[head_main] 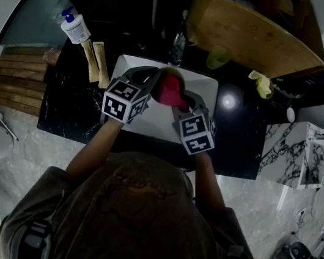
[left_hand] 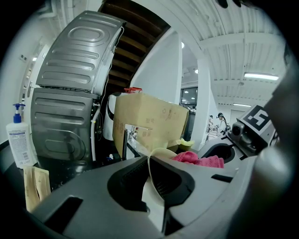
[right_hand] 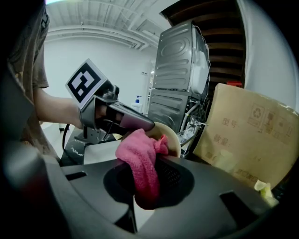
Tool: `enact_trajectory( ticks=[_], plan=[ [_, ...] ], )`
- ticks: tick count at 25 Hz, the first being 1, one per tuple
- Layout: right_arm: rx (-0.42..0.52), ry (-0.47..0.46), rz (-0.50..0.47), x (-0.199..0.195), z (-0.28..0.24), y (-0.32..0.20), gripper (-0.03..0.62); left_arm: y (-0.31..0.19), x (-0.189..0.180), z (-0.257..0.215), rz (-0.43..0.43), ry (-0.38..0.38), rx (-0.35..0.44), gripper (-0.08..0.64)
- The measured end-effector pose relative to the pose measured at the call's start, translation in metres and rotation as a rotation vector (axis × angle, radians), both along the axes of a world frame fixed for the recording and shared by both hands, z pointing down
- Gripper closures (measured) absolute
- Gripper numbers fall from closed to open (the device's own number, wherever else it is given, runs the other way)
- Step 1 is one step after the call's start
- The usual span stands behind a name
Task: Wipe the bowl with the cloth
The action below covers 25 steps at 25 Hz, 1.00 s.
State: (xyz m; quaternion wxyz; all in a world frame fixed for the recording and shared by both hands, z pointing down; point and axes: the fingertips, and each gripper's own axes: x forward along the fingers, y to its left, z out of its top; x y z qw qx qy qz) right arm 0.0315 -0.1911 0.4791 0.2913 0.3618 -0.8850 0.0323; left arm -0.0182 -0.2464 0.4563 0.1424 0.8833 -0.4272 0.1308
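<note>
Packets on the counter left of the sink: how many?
2. One tan packet lies by the sink's left edge. A second packet lies just left of it. Both are on the black counter, near the pump bottle. More may be hidden elsewhere.

1. Left gripper [left_hand: 151,167] fills the bottom of the frame; jaws closed on the rim of the cream bowl [left_hand: 163,152], rim edge-on between them.
2. Pink cloth [left_hand: 198,160] right of centre, bunched against the bowl's top edge.
3. Right gripper [left_hand: 219,154] comes in from the right edge, touching the cloth; its marker cube [left_hand: 259,119] is above it.
4. Cardboard box [left_hand: 149,122] centre frame, behind the bowl; chrome faucet [left_hand: 125,141] in front of its left side.
5. Ribbed steel appliance [left_hand: 70,93] fills the upper left.
6. Pump bottle [left_hand: 19,142] at the left edge; two tan sachets [left_hand: 35,186] just below it.
7. Ceiling strip light [left_hand: 259,74] upper right.
</note>
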Motion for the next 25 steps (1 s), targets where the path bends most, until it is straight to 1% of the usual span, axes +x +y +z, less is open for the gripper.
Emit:
enact_trajectory(
  ticks=[6,11,15,18,20,25],
  plan=[
    [-0.019,-0.028,-0.032,-0.014,0.001,0.008,0.549,0.0,0.002,0.001,0.001,0.004,-0.006,0.529],
    [-0.012,-0.058,-0.066,-0.026,-0.006,0.008,0.549,0.003,0.009,0.003,0.018,0.01,-0.017,0.531],
    [0.02,-0.057,-0.076,-0.028,-0.015,0.002,0.549,0.005,0.014,0.006,0.041,0.031,-0.037,0.534],
    [0.059,-0.032,-0.072,-0.026,-0.022,-0.005,0.549,0.01,0.021,0.008,0.071,0.036,-0.049,0.535],
    [0.079,-0.02,-0.062,-0.022,-0.026,-0.01,0.549,0.012,0.024,0.009,0.082,0.04,-0.057,0.535],
    [0.117,-0.025,-0.02,-0.014,-0.037,-0.025,0.551,0.014,0.03,0.01,0.101,0.041,-0.06,0.537]
  ],
)
